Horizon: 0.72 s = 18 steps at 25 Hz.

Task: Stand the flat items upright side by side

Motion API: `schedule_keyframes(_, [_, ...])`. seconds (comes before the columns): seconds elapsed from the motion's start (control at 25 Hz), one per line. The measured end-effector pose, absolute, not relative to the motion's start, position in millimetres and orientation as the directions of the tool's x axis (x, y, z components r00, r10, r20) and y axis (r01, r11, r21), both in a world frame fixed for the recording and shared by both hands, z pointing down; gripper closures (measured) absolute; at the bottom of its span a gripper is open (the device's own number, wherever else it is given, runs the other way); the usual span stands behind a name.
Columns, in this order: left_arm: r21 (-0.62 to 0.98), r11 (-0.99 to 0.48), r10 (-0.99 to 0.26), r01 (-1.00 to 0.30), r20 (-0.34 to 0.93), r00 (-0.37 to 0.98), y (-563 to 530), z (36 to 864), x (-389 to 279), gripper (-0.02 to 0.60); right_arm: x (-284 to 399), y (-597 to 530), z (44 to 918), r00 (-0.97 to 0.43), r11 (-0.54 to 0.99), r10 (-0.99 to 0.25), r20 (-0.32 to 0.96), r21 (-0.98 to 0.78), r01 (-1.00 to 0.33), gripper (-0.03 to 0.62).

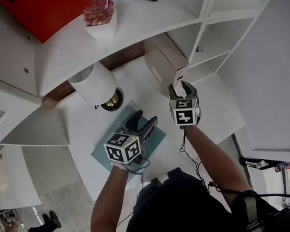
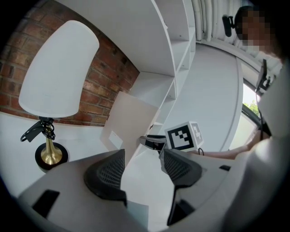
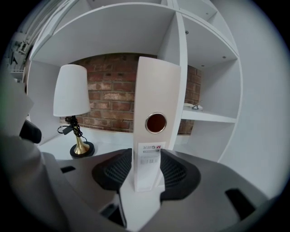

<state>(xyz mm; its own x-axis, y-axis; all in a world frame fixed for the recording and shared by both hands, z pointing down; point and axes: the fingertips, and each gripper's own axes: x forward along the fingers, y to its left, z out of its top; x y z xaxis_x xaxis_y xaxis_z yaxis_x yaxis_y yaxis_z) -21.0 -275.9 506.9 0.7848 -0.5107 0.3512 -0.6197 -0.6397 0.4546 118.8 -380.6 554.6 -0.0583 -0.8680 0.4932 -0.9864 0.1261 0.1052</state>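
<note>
Overall: a person stands at a white desk (image 1: 83, 126) under a white shelf unit (image 1: 138, 21), with a gripper in each hand.
Right gripper (image 3: 146, 170): at 1 o'clock on the desk in the head view; its jaws are closed halfway, with both pads pressed on the narrow spine of a binder (image 3: 156, 90).
Binder: white, standing upright on the desk. The spine faces the gripper, with a round hole above a small label. It stands just beside a shelf divider (image 3: 182, 81) on its right.
Left gripper (image 2: 144, 168): at 7 o'clock of the binder in the head view; its jaws are spread wide and grip nothing. Only the desk and a pale corner of a folder show between them.
Folder (image 1: 114, 126): blue-grey, lying flat at the middle of the desk, under the left gripper and well apart from the binder.
Lamp (image 1: 92, 82): white shade on a brass foot, at 11 o'clock on the desk, near the folder's far corner.
Back: a brick wall (image 3: 108, 90) behind the lamp and the binder.
</note>
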Motion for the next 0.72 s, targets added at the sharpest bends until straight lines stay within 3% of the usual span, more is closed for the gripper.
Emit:
schedule_keyframes(0.44, [0.452, -0.615, -0.539, -0.646, 0.357, 0.763, -262.7, 505.4, -43.2, 0.313, 120.2, -380.3, 554.3, -0.049, 0.119, -0.866, 0.498, 0.11, -0.987, 0.398])
schedule_keyframes(0.72, [0.439, -0.635, -0.572, -0.636, 0.286, 0.769, -261.1, 480.3, -42.6, 0.314, 121.7, -347.4, 522.4, -0.065, 0.111, -0.896, 0.44, 0.081, -0.99, 0.398])
